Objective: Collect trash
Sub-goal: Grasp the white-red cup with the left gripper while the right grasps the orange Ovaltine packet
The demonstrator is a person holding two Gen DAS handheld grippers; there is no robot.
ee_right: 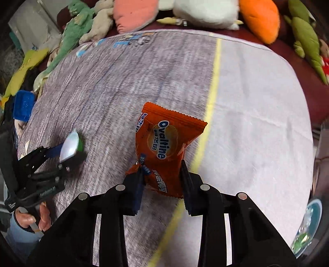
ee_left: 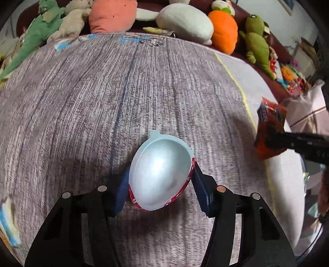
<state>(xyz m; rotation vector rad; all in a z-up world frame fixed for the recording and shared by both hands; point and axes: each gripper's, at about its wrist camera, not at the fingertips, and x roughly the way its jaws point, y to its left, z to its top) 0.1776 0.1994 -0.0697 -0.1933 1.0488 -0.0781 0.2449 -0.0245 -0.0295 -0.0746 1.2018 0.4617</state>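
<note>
An empty egg-shaped plastic shell (ee_left: pixel 160 170), white inside and red outside, sits between the blue pads of my left gripper (ee_left: pixel 160 191), which touch it on both sides. It hangs a little above the grey woven cloth (ee_left: pixel 102 102). My right gripper (ee_right: pixel 162 184) is shut on the lower part of an orange Ovaltine snack wrapper (ee_right: pixel 164 139), lifted over the cloth's yellow stripe (ee_right: pixel 213 92). In the left wrist view the wrapper (ee_left: pixel 269 121) shows at the right edge, pinched by the right gripper (ee_left: pixel 275 141). The right wrist view shows the shell (ee_right: pixel 68 147) in the left gripper (ee_right: pixel 61 156) at the left.
Plush toys line the far edge: a green dinosaur (ee_left: pixel 37 35), a pink cushion (ee_left: pixel 113 14), a white plush (ee_left: pixel 185 22), an orange carrot (ee_left: pixel 224 30). A blue block (ee_right: pixel 23 105) lies off the left side. A teal-rimmed round container (ee_right: pixel 310 217) holding scraps sits low right.
</note>
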